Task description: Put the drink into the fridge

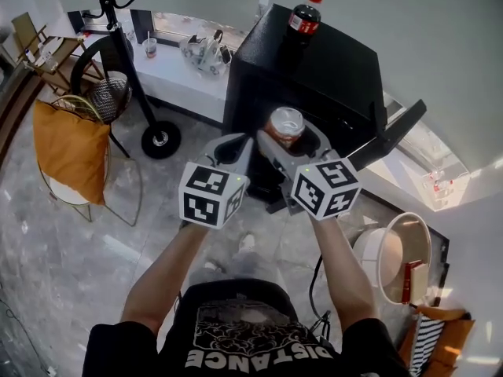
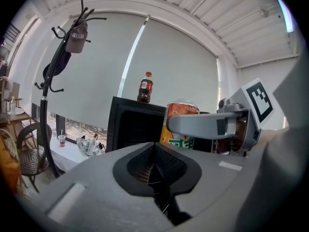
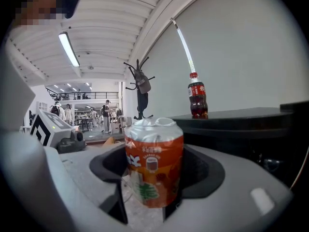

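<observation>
An orange drink can stands upright between the jaws of my right gripper, which is shut on it. It is held in front of the open black fridge, whose door swings out to the right. In the left gripper view the can shows behind the right gripper's finger, before the dark fridge opening. My left gripper is just left of the can, shut and empty.
A cola bottle stands on the fridge top. A coat stand, a white low bench and a chair with a yellow cushion are at the left. A round bin sits at the right.
</observation>
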`<state>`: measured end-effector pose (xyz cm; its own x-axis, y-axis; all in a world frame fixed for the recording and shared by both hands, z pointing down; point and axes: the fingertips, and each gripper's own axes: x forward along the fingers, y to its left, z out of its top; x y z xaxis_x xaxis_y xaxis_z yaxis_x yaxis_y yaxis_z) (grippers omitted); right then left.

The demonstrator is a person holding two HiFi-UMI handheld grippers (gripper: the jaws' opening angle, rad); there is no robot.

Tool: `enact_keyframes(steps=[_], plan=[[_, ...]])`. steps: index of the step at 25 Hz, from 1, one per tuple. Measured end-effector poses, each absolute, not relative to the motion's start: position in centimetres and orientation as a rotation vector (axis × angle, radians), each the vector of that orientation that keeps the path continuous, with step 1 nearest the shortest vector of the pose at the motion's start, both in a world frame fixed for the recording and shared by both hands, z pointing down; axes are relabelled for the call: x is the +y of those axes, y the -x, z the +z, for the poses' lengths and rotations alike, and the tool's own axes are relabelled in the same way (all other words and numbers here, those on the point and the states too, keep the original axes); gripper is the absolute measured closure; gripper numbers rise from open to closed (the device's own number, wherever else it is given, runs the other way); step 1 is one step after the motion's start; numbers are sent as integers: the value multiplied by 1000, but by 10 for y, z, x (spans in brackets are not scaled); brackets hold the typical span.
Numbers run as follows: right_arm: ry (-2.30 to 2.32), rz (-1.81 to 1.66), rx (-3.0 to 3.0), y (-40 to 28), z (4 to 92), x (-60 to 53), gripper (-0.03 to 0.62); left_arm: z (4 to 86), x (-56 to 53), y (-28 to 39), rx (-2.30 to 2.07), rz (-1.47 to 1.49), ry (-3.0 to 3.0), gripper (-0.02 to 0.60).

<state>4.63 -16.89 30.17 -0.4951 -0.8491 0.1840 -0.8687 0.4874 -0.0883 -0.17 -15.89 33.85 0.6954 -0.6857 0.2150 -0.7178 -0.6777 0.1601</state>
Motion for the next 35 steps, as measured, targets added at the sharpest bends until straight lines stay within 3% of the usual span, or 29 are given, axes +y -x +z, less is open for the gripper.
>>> enact_keyframes(steps=[12, 35], plan=[[-1579, 293, -2561, -88, 402, -200, 261, 430, -189, -46, -1083, 244, -2682, 577], [-1549, 289, -2545, -112, 567, -311, 261, 558, -281, -56, -1227, 206, -2564, 577]])
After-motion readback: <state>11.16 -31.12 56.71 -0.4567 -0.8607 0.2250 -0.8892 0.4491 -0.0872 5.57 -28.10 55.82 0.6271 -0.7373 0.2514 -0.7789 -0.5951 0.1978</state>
